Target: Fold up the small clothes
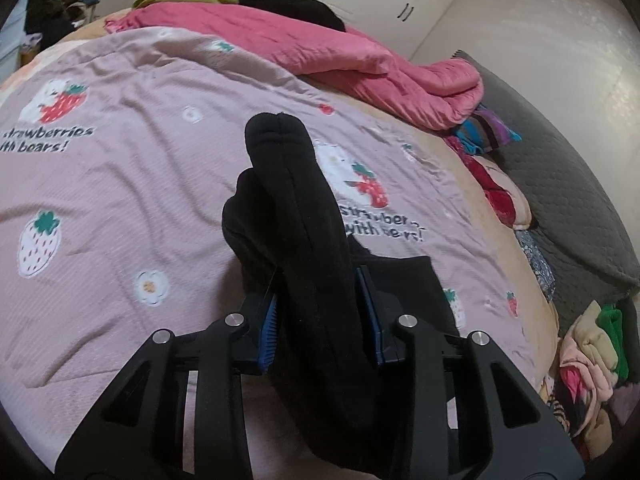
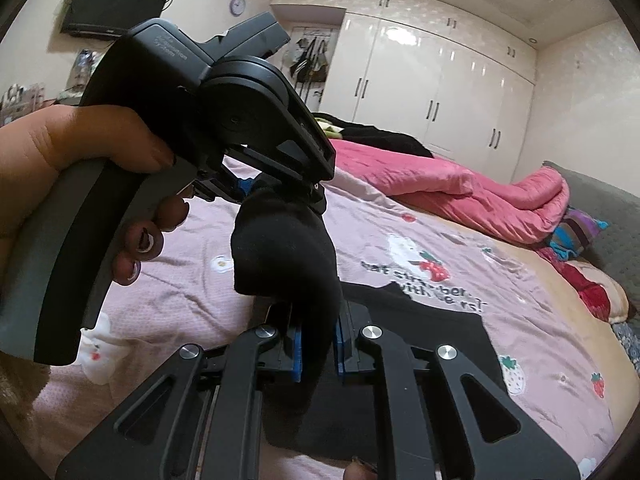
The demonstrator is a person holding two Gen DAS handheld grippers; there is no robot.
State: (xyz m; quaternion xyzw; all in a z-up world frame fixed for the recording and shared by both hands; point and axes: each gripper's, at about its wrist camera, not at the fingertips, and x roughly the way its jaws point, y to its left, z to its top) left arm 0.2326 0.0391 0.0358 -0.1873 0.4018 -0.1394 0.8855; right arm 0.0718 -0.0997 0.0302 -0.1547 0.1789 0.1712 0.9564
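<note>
A black sock stands up between the blue pads of my left gripper, which is shut on it, above the bed. In the right wrist view the same sock stretches from my right gripper, shut on its lower end, up to the left gripper, which pinches its other end. A person's hand grips the left gripper's handle. A flat black garment lies on the sheet just behind both grippers, partly hidden by them.
The bed carries a pink strawberry-print sheet. A rolled pink quilt and dark clothes lie at its far side. Mixed clothes are heaped at the right edge beside a grey mat. White wardrobes line the back wall.
</note>
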